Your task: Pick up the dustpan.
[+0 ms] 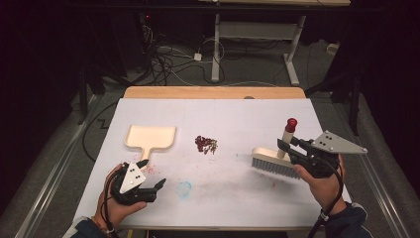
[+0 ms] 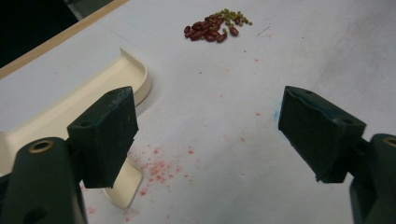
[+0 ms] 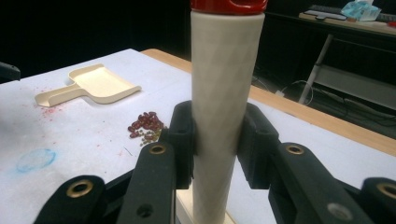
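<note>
White sheet covering the worktop (image 1: 237, 119), with a wooden edge exposed along the far side.

Dustpan (image 1: 150, 138), cream plastic: laid flat at left of centre, handle pointed toward the near side. Its handle is seen just beside and partly behind one jaw in the left gripper view.

Beans (image 1: 206, 144), dark red mixed with small green ones: gathered in a small heap at centre, just right of the dustpan and apart from it.

Brush (image 1: 274, 161), cream block with grey bristles and an upright cream handle capped in red: stood on the sheet at right, bristles down.

Left claw (image 1: 152, 173): held in the left hand (image 1: 115, 203) at the near left, just near of the dustpan handle; jaws spread wide apart, nothing between them.

Right claw (image 1: 286, 145): held in the right hand (image 1: 324, 186) at the right; jaws clenched on the brush handle, one pad pressed to each side of it.

Red specks are scattered beside the dustpan handle; a pale blue smudge (image 1: 184, 188) is noted near centre.
</note>
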The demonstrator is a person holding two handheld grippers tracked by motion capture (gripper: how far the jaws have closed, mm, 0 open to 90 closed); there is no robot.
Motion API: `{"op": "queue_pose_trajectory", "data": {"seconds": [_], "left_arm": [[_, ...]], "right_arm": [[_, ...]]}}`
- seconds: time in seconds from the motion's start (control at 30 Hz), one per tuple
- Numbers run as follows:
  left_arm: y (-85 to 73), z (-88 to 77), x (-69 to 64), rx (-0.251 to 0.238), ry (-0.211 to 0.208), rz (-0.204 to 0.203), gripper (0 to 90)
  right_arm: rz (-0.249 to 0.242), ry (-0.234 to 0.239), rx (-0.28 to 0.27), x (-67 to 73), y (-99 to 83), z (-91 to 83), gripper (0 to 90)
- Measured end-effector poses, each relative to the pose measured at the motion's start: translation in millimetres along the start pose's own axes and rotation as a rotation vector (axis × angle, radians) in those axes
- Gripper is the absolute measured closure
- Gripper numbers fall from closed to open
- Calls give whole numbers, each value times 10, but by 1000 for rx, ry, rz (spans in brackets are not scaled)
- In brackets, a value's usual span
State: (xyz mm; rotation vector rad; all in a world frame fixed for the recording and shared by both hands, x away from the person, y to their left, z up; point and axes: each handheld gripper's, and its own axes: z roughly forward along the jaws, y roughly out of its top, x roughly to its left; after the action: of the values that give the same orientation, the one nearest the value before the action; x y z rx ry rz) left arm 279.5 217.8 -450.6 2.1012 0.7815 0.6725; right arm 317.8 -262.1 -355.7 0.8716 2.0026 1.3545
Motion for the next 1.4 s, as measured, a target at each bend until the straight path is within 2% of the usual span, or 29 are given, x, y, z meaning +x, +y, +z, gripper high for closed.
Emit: {"op": "queue_pose_trajectory", "data": {"seconds": [0.33, 0.67, 0.7, 0.83, 0.87, 1.0, 1.03, 1.07, 1.27, 1.4], "left_arm": [[10, -13, -24, -3, -6, 27, 194], [-6, -42, -11, 1, 4, 10, 194], [-4, -36, -10, -1, 3, 5, 194], [-8, -24, -13, 5, -4, 7, 191], [-10, -27, -9, 4, -7, 5, 190], [-14, -39, 16, -8, -4, -14, 189], [-13, -39, 17, -7, -2, -14, 189], [-14, -40, 16, -6, -2, -11, 189], [-28, -33, 23, 6, 5, -15, 189], [-33, -56, 46, -1, 10, -26, 189]], "right_arm": [[-7, -5, -4, 33, 15, -29, 699], [-9, 25, -19, 58, 64, 101, 699], [-12, 31, -22, 62, 90, 176, 699], [-6, 45, -23, 54, 122, 285, 699], [-2, 52, -11, 37, 138, 373, 700], [-15, 36, 3, 19, 186, 569, 700], [-15, 36, 3, 19, 186, 569, 700], [-19, 31, 3, 13, 209, 642, 700], [-4, 17, -5, -23, 245, 774, 700], [6, 8, -7, -41, 260, 803, 700]]}}
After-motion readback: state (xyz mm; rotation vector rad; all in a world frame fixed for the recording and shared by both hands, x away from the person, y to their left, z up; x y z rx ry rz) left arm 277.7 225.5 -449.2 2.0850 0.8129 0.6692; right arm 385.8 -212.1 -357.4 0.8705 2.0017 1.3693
